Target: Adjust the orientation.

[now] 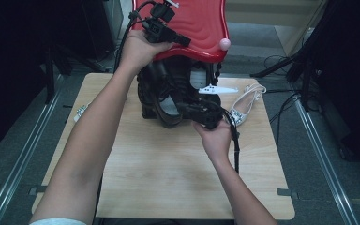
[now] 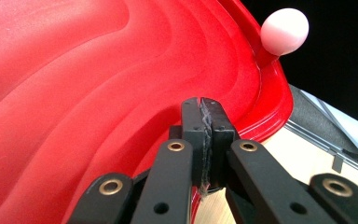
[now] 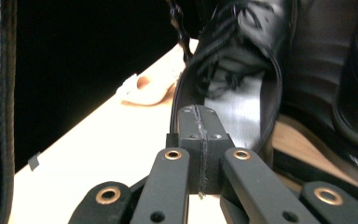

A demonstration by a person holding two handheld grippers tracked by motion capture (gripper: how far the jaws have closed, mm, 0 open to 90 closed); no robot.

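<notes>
A red moulded lid (image 1: pixel 201 23) with a pink ball knob (image 1: pixel 224 44) stands raised over a dark box of black shoes (image 1: pixel 168 101). My left gripper (image 1: pixel 186 41) lies against the lid's near left edge. In the left gripper view its jaws (image 2: pixel 201 103) are shut, pad to pad, over the rippled red lid (image 2: pixel 98 93), near the knob (image 2: pixel 284 30). My right gripper (image 1: pixel 180 108) is at the front of a black shoe. Its jaws (image 3: pixel 199 112) are shut with nothing between them, right before the shoe's opening and grey insole (image 3: pixel 242 112).
A silver heeled sandal (image 1: pixel 243 105) lies on the wooden table (image 1: pixel 168 178) to the right of the box; a pale shoe (image 3: pixel 147 91) shows far off in the right gripper view. A small pale item (image 1: pixel 81 111) sits at the table's left edge. Floor rails and cables flank the table.
</notes>
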